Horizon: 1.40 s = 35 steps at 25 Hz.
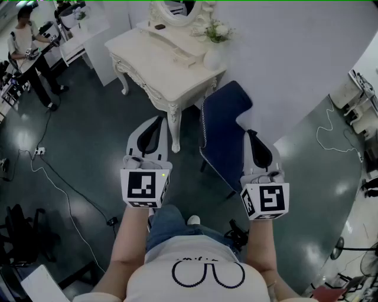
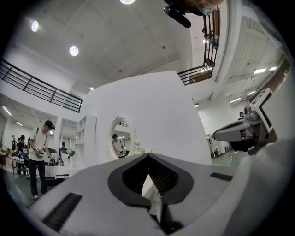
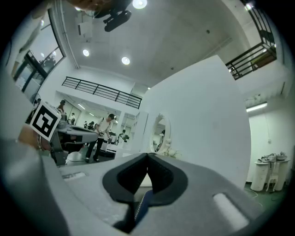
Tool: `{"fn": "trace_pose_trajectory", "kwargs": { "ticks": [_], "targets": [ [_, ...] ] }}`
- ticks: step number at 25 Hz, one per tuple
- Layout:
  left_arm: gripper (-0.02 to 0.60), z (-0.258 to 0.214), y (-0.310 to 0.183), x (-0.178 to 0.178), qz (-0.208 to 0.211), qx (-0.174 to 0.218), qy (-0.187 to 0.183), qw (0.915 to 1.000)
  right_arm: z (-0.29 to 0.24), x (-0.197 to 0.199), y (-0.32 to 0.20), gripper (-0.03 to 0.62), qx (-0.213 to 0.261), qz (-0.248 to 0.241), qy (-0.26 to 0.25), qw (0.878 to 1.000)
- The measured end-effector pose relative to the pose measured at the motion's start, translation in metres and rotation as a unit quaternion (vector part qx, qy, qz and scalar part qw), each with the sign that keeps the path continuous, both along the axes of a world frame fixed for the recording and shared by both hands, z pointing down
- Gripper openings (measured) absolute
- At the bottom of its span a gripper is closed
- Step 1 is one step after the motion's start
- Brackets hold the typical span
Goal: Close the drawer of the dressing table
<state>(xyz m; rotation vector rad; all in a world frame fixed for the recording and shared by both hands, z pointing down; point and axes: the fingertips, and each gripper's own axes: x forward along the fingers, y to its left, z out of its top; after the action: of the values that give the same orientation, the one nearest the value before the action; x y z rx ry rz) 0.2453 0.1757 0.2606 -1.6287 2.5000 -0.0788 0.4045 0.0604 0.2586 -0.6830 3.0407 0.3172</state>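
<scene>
The cream dressing table [image 1: 171,79] stands ahead of me, with an oval mirror [image 1: 177,9] and a vase of flowers [image 1: 214,35] on top. A low drawer unit [image 1: 172,42] sits on its top; whether a drawer stands out I cannot tell. My left gripper [image 1: 158,121] is held level before the table's near leg, jaws shut and empty. The right gripper [image 1: 251,134] hovers over the blue chair [image 1: 227,127], also shut with nothing in it. In the left gripper view the mirror [image 2: 120,138] shows above the closed left gripper [image 2: 148,156]. The right gripper [image 3: 147,155] likewise points at the mirror [image 3: 160,133].
The blue chair stands right of the table, between me and it. A person [image 1: 29,53] works at white desks [image 1: 88,29] far left. Cables [image 1: 59,183] trail across the dark floor. A white partition wall [image 1: 295,47] rises behind the table.
</scene>
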Motion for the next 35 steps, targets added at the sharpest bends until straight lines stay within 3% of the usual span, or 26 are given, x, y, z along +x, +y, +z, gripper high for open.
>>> {"fn": "trace_pose_trajectory", "kwargs": {
  "ticks": [7,14,28,35],
  "targets": [
    [-0.003,0.008,-0.013,-0.013,-0.011,-0.001,0.004,0.9999,0.008,-0.011,-0.017,0.003,-0.001,-0.002,0.003,1.0],
    [-0.003,0.015,-0.024,-0.061,0.0,0.0,0.014,0.9999,0.012,-0.051,-0.026,0.003,-0.015,0.013,-0.001,1.0],
    [-0.003,0.014,-0.07,-0.243,0.054,0.001,0.026,0.9982,0.017,-0.221,-0.045,0.003,-0.015,0.058,0.017,0.998],
    [-0.003,0.029,-0.099,-0.321,0.098,-0.036,0.046,0.9935,0.019,-0.299,-0.055,0.003,-0.021,0.091,0.02,0.995]
  ]
}}
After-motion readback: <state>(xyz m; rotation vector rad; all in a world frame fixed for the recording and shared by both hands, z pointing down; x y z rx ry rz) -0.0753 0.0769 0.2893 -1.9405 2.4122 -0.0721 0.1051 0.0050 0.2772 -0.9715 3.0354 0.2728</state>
